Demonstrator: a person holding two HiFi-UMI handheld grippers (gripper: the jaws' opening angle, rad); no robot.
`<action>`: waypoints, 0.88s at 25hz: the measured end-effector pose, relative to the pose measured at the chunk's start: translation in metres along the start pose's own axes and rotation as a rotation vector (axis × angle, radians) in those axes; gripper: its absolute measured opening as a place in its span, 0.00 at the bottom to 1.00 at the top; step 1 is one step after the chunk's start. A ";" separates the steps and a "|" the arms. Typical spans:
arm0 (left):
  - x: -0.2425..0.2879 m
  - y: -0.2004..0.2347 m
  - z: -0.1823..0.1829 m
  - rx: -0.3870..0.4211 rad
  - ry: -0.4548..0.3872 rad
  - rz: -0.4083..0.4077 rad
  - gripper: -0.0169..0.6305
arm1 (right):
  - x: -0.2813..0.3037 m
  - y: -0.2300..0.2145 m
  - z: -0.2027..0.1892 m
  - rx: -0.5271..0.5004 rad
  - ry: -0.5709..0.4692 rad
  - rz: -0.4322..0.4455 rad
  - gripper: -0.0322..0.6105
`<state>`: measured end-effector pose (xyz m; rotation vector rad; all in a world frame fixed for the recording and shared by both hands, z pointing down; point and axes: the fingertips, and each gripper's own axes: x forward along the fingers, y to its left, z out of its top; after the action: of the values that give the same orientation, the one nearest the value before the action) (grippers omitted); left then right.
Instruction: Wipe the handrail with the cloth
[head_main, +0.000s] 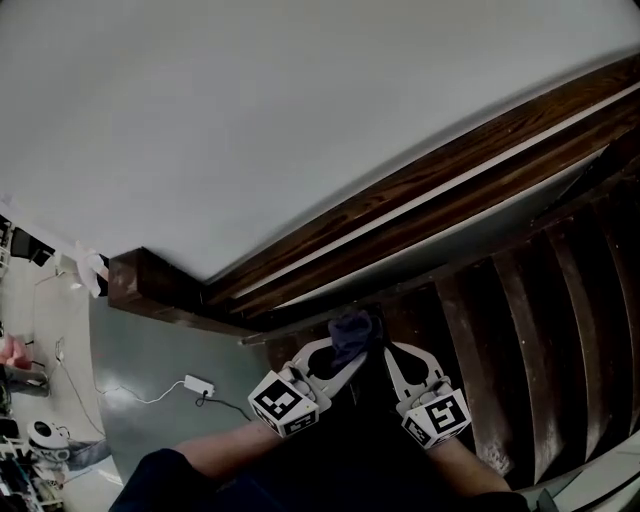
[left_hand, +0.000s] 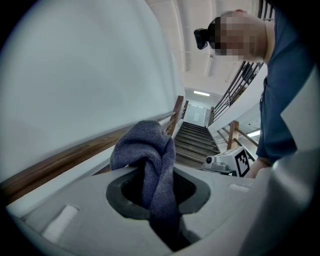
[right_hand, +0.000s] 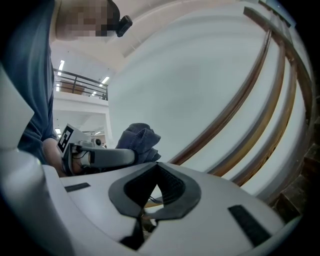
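A blue-grey cloth (head_main: 350, 330) is bunched up and pinched in my left gripper (head_main: 355, 356), low in the middle of the head view. In the left gripper view the cloth (left_hand: 146, 160) hangs folded between the jaws, which are shut on it. The dark wooden handrail (head_main: 440, 175) runs along the white wall from lower left to upper right, just beyond the cloth and apart from it. It also shows as the handrail (left_hand: 60, 162) left of the cloth. My right gripper (head_main: 388, 350) sits close beside the left one, its jaws shut and empty (right_hand: 156, 167).
Dark wooden stairs (head_main: 540, 320) climb on the right below the rail. The handrail ends in a wooden block (head_main: 140, 282) at the left. On the grey landing floor (head_main: 150, 350) lies a white power strip (head_main: 198, 385) with its cable. Clutter lines the far left edge.
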<state>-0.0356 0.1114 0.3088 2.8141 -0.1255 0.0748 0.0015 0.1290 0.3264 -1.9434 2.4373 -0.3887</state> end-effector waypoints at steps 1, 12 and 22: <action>0.011 0.007 0.000 -0.001 0.004 0.000 0.15 | 0.006 -0.012 0.002 0.002 -0.003 -0.003 0.06; 0.144 0.080 -0.003 0.012 0.048 -0.024 0.15 | 0.041 -0.143 0.016 0.019 -0.033 -0.130 0.06; 0.258 0.118 -0.013 -0.026 0.074 -0.052 0.15 | 0.053 -0.240 0.008 0.055 -0.040 -0.256 0.06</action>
<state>0.2091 -0.0163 0.3749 2.7828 -0.0363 0.1643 0.2206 0.0272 0.3731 -2.2219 2.1347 -0.4088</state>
